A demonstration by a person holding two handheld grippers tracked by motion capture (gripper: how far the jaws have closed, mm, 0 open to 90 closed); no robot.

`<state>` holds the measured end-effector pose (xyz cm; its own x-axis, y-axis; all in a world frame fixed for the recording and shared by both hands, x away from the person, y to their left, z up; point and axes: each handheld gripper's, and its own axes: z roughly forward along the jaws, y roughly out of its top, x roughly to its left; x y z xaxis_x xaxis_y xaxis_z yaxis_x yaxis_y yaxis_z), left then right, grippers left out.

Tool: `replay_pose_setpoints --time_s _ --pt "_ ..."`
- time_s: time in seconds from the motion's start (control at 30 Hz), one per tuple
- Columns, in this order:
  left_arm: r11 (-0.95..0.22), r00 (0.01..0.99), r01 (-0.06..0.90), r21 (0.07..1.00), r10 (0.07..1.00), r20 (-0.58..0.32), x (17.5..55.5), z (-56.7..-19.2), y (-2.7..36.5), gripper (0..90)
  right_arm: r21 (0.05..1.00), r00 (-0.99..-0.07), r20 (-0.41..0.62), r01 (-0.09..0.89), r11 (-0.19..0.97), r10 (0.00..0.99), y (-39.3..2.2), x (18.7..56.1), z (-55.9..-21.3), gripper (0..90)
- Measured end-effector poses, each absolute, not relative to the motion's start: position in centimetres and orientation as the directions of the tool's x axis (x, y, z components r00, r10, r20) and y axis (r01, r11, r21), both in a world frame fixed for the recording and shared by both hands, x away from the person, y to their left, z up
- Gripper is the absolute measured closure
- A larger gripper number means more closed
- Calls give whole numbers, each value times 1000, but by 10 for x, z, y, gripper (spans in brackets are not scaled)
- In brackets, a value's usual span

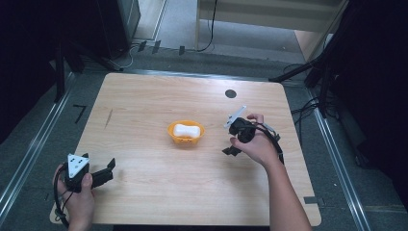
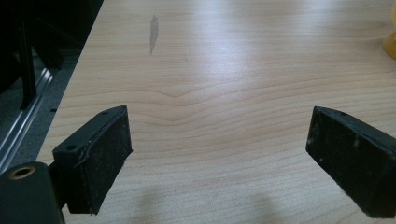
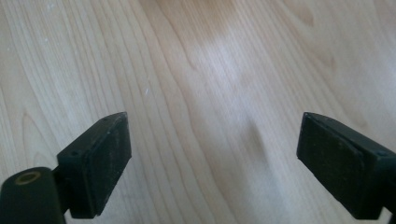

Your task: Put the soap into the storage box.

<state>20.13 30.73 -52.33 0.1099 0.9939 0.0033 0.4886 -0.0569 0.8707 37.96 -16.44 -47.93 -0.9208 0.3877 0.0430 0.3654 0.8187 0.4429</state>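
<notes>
The right gripper (image 1: 233,150) hangs over the wooden surface (image 1: 144,110) with its jaws released and nothing between them; its own view shows bare pale wood grain past the two black pads (image 3: 100,161). To its left, near but apart, sits a small orange bowl (image 1: 185,140) holding a white block (image 1: 186,130), a rounded bar pinched slightly at the middle, rather like a soap or a bone-shaped piece. The block looks smooth, light and fairly stiff, so it may slip under flat pads; the narrower waist seems the best place to take it, jaws across the short side. The bowl appears thin, light plastic with a wavy rim, likely to skid or tip if nudged, so a grip on its wall would need a gentle squeeze. The left gripper (image 1: 109,169) rests well off to the left of the bowl, near the surface's front corner, jaws spread wide and empty, with the bowl's yellow edge (image 2: 391,44) just showing far ahead on its right.
</notes>
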Motion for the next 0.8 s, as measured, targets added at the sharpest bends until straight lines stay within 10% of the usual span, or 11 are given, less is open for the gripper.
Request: replay_pose_setpoints --time_s 0.8 --pt "-60 113 489 870 994 5 201 -523 307 69 638 -822 76 475 606 564 -246 337 -513 0"
